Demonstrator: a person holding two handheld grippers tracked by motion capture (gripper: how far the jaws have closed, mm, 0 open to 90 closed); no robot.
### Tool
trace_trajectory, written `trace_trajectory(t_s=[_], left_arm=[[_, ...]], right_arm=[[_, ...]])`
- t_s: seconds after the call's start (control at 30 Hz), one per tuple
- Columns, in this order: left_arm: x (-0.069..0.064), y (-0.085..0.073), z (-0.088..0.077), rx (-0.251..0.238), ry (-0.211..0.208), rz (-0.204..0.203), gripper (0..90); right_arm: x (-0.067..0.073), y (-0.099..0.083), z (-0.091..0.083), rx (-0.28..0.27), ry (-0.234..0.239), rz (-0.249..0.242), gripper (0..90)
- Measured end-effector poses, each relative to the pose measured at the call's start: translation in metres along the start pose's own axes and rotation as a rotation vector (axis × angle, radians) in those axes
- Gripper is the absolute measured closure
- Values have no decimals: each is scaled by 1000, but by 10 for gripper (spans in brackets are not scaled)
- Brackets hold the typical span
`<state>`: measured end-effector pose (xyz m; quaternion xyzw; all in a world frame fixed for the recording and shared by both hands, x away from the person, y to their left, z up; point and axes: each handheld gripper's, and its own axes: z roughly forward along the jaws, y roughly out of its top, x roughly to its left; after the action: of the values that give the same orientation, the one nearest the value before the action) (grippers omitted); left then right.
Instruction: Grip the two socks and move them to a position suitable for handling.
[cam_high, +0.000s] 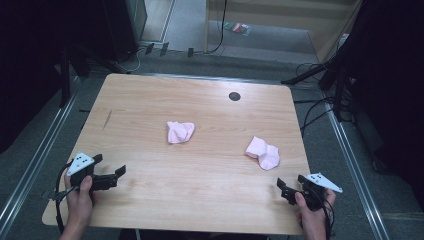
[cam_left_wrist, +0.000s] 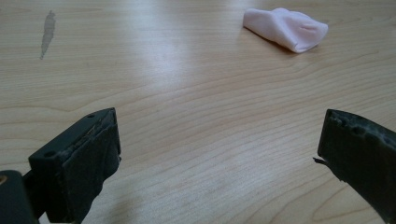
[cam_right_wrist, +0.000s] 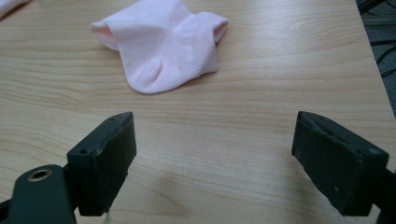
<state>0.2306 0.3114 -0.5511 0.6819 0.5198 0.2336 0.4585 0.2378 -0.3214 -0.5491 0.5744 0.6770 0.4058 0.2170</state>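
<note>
**Two soft pink socks waiting on the tabletop, both grippers spread and empty**

The near sock (cam_right_wrist: 163, 44) is lying crumpled toward the right edge of the tabletop (cam_high: 150, 200), a little short of the near right corner. It is looking light, limp and thin, so it is likely going to fold and drag rather than lift as one piece; nothing about it seems fragile or slippery. The bunched cuff, where the fabric is doubling up, is probably offering the best bite, with the pinch coming down from above. The second sock (cam_high: 179, 131) is resting, balled up, near the middle of the tabletop, well apart from the first.

The right gripper (cam_high: 289, 190) is hovering by the near right corner, jaws standing wide with nothing between them, and the near sock is sitting ahead of it, slightly to its left, near but not touching. The left gripper (cam_high: 111, 175) is hanging over the near left corner, jaws likewise spread and empty, with the middle sock lying well ahead and off to its right.
</note>
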Motion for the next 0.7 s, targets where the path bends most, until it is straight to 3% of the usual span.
trace_trajectory(t_s=[0.17, 0.27, 0.43, 0.57, 0.7], left_arm=[[0, 1, 1, 2, -3, -1, 0], [0, 1, 1, -2, -7, -3, 0], [0, 1, 1, -2, -5, 3, 0], [0, 1, 1, 3, -2, 6, 0], [1, 0, 0, -4, -9, -2, 0]], right_arm=[[0, 1, -2, -10, -3, 4, 148], [0, 5, -4, -40, 16, 51, 145], [11, 17, -9, -81, 21, 49, 155], [30, 35, -13, -124, 66, 65, 205], [40, 46, -7, -106, 50, 51, 248]])
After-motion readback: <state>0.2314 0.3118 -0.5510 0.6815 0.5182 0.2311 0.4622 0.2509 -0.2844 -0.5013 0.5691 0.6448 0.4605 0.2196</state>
